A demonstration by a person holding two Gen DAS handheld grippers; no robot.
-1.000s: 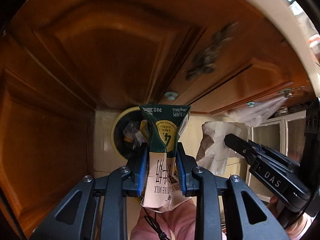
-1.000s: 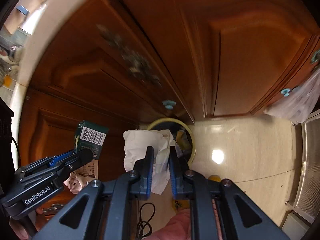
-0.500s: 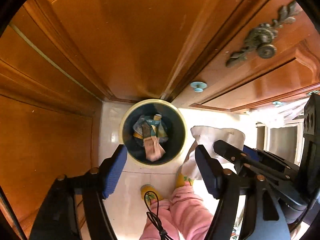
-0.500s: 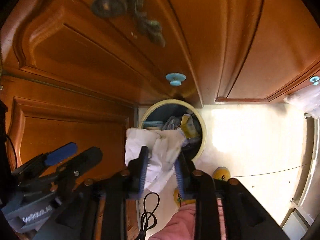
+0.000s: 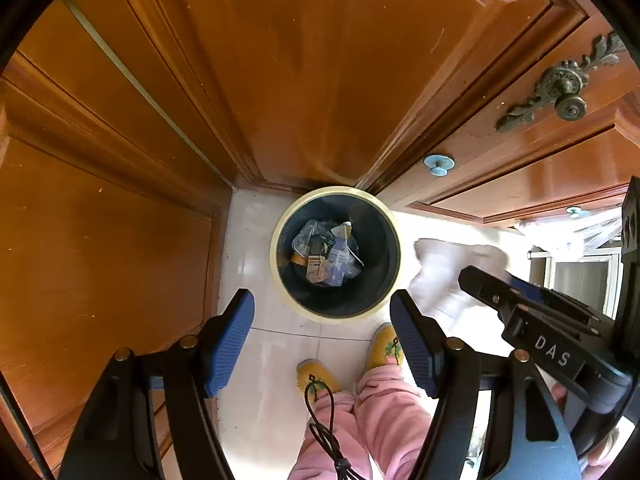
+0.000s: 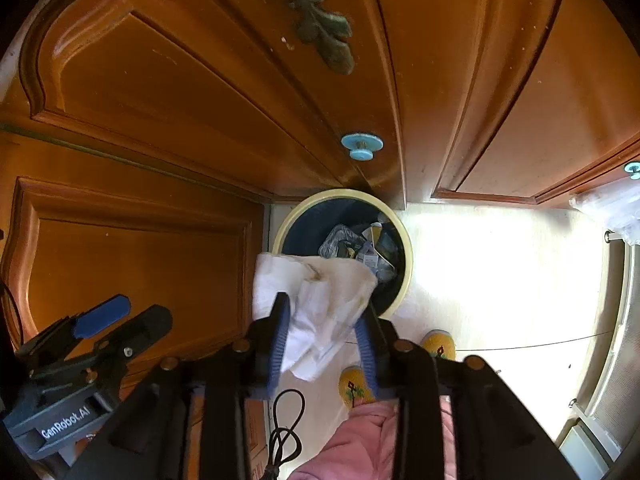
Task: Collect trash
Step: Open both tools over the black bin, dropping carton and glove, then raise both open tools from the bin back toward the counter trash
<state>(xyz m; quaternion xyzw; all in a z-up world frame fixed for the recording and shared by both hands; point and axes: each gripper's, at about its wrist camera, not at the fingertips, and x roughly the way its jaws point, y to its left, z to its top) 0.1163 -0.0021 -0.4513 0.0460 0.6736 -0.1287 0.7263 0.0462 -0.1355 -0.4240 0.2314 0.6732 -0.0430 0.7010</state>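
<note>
Our left gripper (image 5: 322, 334) hangs straight down over the floor with its blue pads (image 5: 230, 342) spread wide and nothing between them; through the gap we see the trash bin (image 5: 280, 276) directly below. Our right gripper (image 6: 322, 334) points steeply down, its jaws opening, with a crumpled white paper towel (image 6: 316, 300) between them; whether the pads still press on it we cannot tell, as the paper looks blurred and slack. The towel hangs over the near rim of the bin, partly above its mouth.

The bin is round, dark blue inside with a pale yellow rim, and stands on a cream tiled floor (image 6: 480, 280) in the corner where the wooden cabinet doors (image 5: 320, 80) meet. Inside lie a crushed milk carton (image 5: 318, 270), clear plastic and other wrappers. A small blue knob (image 6: 362, 146) sits on the door just above the bin, and an ornate bronze handle (image 5: 560, 88) higher up. Beneath us are pink trouser legs (image 5: 380, 420) and yellow slippers (image 5: 384, 344), near the bin.
</note>
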